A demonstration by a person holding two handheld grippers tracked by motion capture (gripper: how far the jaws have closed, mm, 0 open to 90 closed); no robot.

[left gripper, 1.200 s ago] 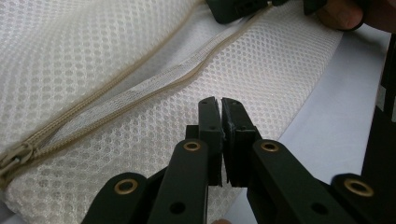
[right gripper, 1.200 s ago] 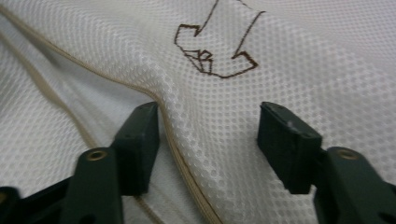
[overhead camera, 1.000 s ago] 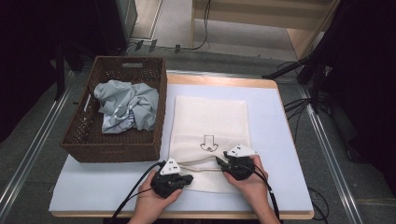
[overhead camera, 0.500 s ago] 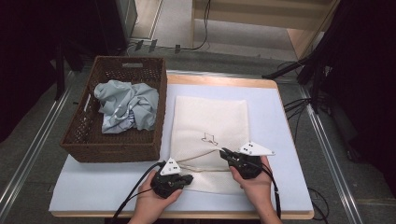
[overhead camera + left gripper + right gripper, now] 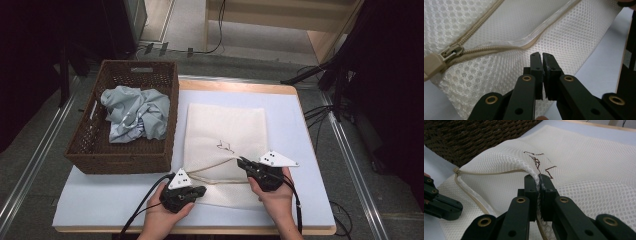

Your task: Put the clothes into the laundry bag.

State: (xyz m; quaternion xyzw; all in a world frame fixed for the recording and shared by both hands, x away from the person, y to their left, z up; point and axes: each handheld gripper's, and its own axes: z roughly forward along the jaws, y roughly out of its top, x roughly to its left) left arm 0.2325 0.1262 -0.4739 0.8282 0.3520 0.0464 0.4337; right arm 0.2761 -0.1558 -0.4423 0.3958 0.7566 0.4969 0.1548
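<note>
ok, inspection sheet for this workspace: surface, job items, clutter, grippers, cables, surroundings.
Surface: table with a pale blue top and a wooden edge.
Job's things: white mesh laundry bag lies flat, its zipper partly open; its upper layer is pulled up at the near opening.
Clutter: brown wicker basket at the left, crumpled pale blue cloth inside.
Grippers: right gripper shut on the mesh of the bag's upper layer, lifting it; left gripper shut, over the bag's lower layer, whether it pinches mesh cannot be told.
Cables: black cable trails from the left gripper; more cables hang off the table's right.
Surroundings: grey floor, wooden furniture behind.
</note>
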